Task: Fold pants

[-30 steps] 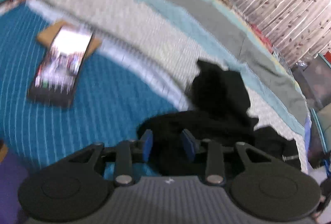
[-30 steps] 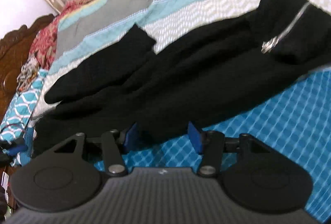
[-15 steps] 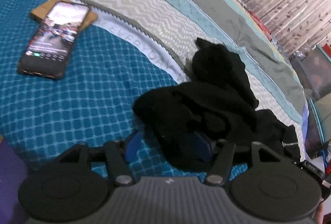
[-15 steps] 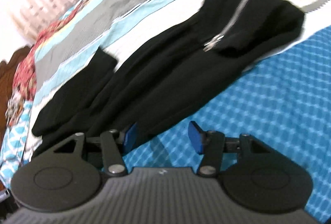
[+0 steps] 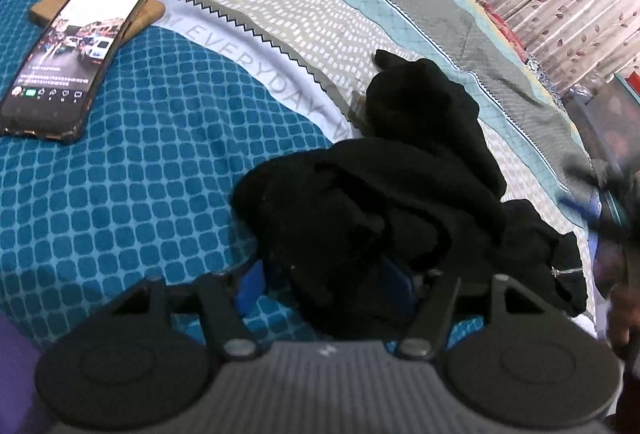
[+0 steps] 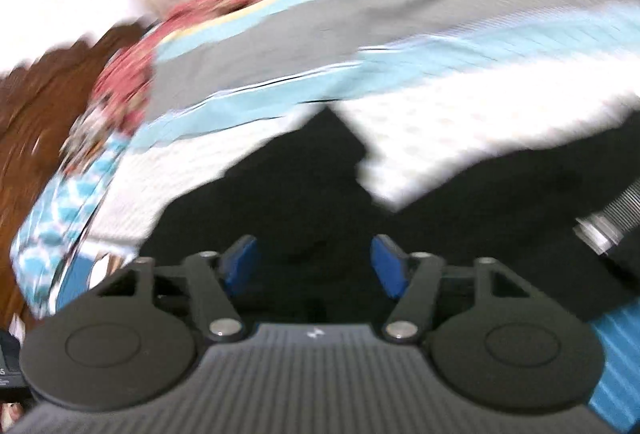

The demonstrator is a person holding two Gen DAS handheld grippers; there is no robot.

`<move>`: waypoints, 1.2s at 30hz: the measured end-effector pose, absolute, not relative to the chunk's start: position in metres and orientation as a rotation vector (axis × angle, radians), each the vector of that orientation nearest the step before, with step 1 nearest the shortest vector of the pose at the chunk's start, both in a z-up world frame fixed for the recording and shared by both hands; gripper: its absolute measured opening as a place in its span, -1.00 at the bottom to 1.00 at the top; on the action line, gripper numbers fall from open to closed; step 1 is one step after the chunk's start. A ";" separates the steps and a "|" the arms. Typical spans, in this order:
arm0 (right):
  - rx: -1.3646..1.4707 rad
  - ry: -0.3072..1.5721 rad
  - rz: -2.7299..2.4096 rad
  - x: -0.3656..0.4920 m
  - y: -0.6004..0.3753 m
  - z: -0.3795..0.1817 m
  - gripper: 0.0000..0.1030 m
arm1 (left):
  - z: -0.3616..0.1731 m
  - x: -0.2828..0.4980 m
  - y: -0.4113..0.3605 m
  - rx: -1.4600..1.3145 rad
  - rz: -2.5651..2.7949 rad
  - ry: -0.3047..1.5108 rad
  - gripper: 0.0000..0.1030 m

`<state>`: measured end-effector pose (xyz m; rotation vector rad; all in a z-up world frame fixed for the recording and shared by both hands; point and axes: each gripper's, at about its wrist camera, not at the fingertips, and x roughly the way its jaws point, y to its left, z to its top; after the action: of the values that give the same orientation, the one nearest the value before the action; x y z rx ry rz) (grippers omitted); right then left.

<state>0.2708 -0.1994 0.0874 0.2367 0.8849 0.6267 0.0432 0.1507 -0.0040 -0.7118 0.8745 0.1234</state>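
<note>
A bed (image 5: 160, 201) covered by a blue checked and grey striped bedspread carries the black pants (image 5: 380, 201), bunched in a heap. Well apart lies a phone (image 5: 72, 53), partly resting on a small brown board (image 5: 148, 13).

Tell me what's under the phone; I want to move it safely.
The phone lies partly on a flat tan board, which sits on the bedspread. How far the board extends beneath is covered.

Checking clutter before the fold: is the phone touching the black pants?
Apart. The left wrist view shows the phone far left, with open blue bedspread between it and the black pants.
</note>
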 end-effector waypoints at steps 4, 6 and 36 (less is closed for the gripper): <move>-0.006 0.859 0.829 0.280 -0.096 0.093 0.75 | -0.002 0.038 0.148 -0.695 0.097 0.873 0.21; -0.151 0.889 0.909 0.279 -0.049 0.079 0.76 | 0.001 0.036 0.146 -0.670 0.079 0.871 0.22; 0.341 0.823 0.455 0.344 -0.219 0.065 0.68 | -0.007 0.034 0.224 -1.082 0.005 0.798 0.78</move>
<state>0.3435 -0.2193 0.0647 0.3407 0.8230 0.4552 0.0341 0.2237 -0.0068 -1.0823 0.7983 0.0050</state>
